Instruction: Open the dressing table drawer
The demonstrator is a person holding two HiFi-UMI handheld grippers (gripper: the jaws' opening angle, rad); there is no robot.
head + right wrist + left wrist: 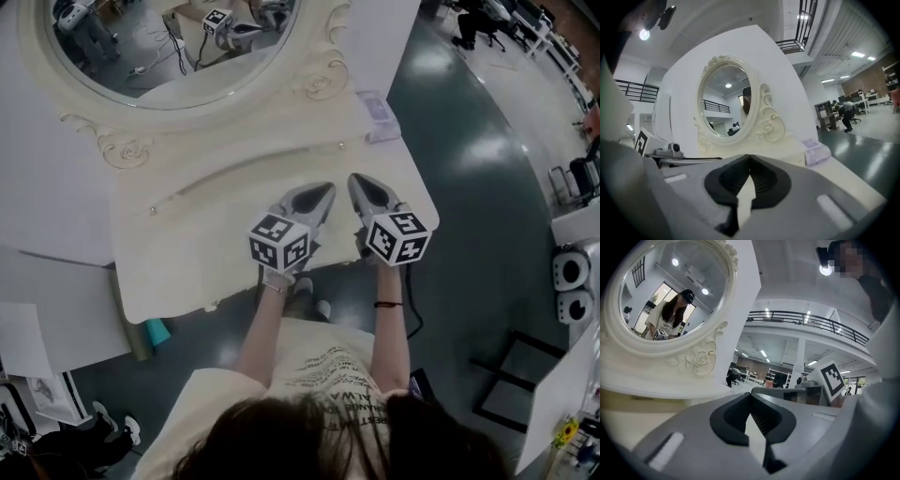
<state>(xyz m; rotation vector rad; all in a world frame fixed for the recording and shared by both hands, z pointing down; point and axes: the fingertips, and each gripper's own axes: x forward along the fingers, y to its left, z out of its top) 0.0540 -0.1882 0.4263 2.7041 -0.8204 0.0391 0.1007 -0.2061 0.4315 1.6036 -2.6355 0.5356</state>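
two claws side by side over the surface (178,253) near its front right edge: left claw (325,190) pressed together, empty; right claw (360,180) likewise; one oval mirror (169,56) behind.

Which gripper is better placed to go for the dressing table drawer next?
Left, narrowly. The left gripper hangs nearer the middle of the cream dressing table; the right gripper sits toward its right end. Both are shut, empty; the drawer front is hidden.

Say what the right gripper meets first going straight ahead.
Probably the cream base of the mirror frame, dead ahead of the right gripper, jaws shut; the lilac box sits right of that line. Depth is hard to judge.
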